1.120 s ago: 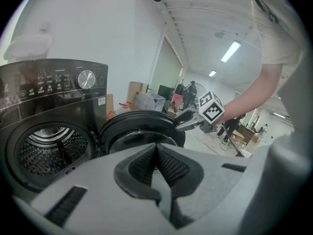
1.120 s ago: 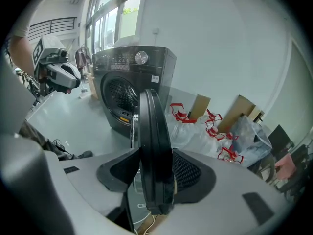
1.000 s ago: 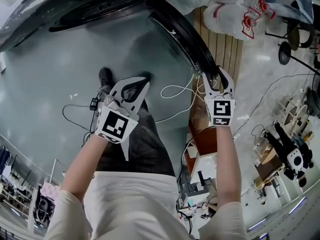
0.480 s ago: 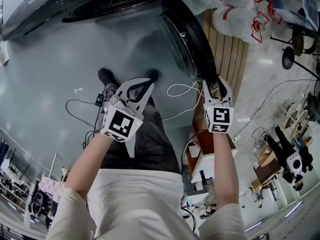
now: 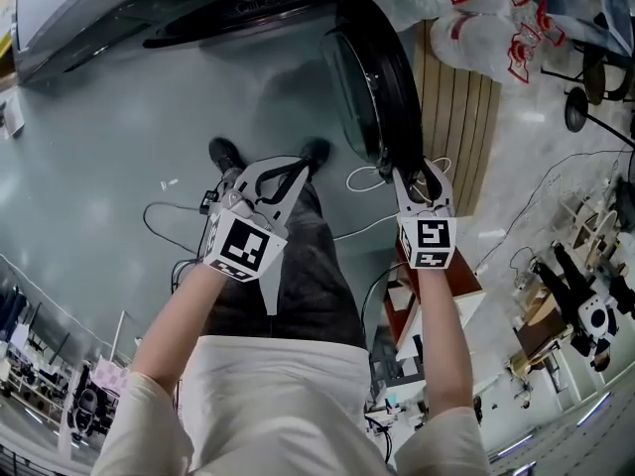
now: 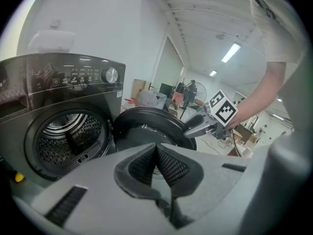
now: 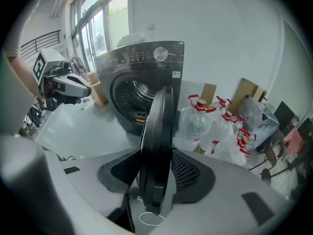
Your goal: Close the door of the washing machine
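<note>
Right claw [image 5: 418, 175] grips the rim of the half-open door [image 7: 157, 131], which sits edge-on between its pads; jaws just closed in. Left claw [image 6: 157, 153] clenched, empty, clear of the door, near the washing machine [image 6: 58, 116].

Water bottles [image 7: 198, 124] near cardboard boxes [image 7: 247, 89]

Head view steeply down, both gripper views near — sharing door [image 6: 142, 124]

Washing machine [image 5: 119, 8] partly beyond top edge
</note>
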Available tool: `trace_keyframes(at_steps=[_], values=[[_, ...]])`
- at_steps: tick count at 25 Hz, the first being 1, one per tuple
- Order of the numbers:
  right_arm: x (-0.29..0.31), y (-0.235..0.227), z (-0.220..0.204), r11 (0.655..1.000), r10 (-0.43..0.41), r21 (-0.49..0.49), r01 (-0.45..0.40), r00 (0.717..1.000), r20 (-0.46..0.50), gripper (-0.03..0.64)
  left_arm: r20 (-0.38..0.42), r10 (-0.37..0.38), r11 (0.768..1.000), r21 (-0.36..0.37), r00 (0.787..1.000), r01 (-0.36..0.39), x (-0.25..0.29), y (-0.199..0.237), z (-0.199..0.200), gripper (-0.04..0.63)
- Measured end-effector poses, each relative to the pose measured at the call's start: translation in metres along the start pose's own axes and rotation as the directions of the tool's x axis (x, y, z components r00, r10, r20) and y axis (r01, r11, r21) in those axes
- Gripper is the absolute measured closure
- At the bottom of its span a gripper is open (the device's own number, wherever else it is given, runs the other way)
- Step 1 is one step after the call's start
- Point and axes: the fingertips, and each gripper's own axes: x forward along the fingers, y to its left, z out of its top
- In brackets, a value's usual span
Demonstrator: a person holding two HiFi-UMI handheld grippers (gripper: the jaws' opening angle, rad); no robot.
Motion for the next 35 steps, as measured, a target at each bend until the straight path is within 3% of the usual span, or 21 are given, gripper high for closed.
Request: trace_keyframes(at_steps=[7,16,22,35], values=[[0.008,0.059,0.014,0.998,0.051,0.032,-0.050,0.999,-0.005,0.390,-0.004,-0.004,1.000,0.011,1.000,0.004,-0.032,0.019,-0.011,0.588],[0.027,0.113,0.032,0.989,0.109,0.103,-0.108,0.994,0.002,0.371,-0.015,0.040,0.999,-0.036,0.999,-0.041,-0.058,0.049,-0.045,0.588],[0.042,0.149,0.047,0.983,0.172,0.072,-0.172,0.985,0.001,0.373,-0.015,0.075,0.995,-0.070,0.997,-0.076,-0.077,0.068,-0.064,0.588],[0.069,0.209,0.090,0.961,0.249,0.107,-0.253,0.967,0.050,0.364,0.005,0.136,0.983,-0.129,0.991,-0.134,-0.113,0.096,-0.085,0.588]])
